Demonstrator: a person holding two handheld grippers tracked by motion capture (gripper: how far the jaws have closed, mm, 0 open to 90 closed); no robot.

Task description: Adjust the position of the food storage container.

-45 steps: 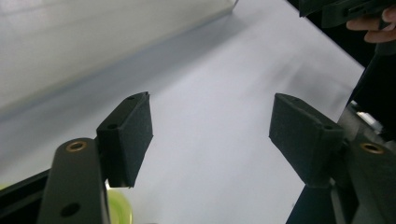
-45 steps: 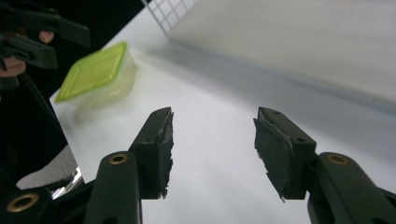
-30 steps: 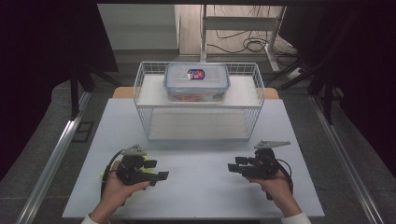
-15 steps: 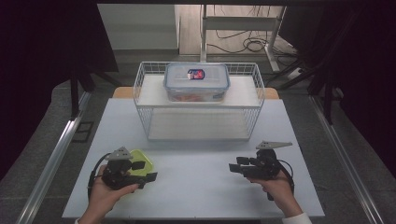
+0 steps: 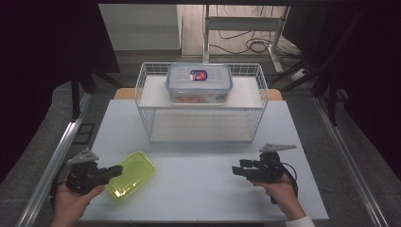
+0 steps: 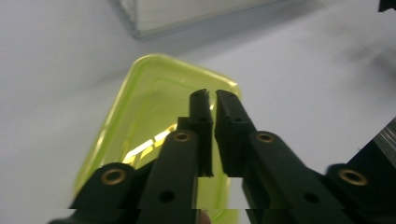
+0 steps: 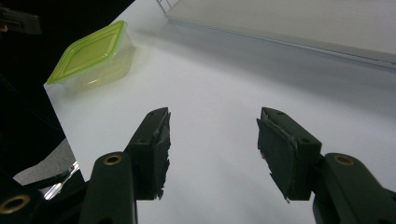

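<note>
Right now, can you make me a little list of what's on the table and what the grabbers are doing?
left hand-held gripper: jaws shut, at the near edge of the lime-green container
lime-green container: on the white table, near left
right hand-held gripper: open, holding nothing
wire basket: far middle of table
clear lidded box: on the basket's upper shelf

Yellow-green translucent box [image 5: 131,175] with lid on, lying flat and skewed near front left corner of white surface [image 5: 203,189], well apart from wire basket [image 5: 201,101].

Bright white table [image 5: 198,184], dark surroundings, soft shadows, gripper views perhaps slightly blurred
</note>
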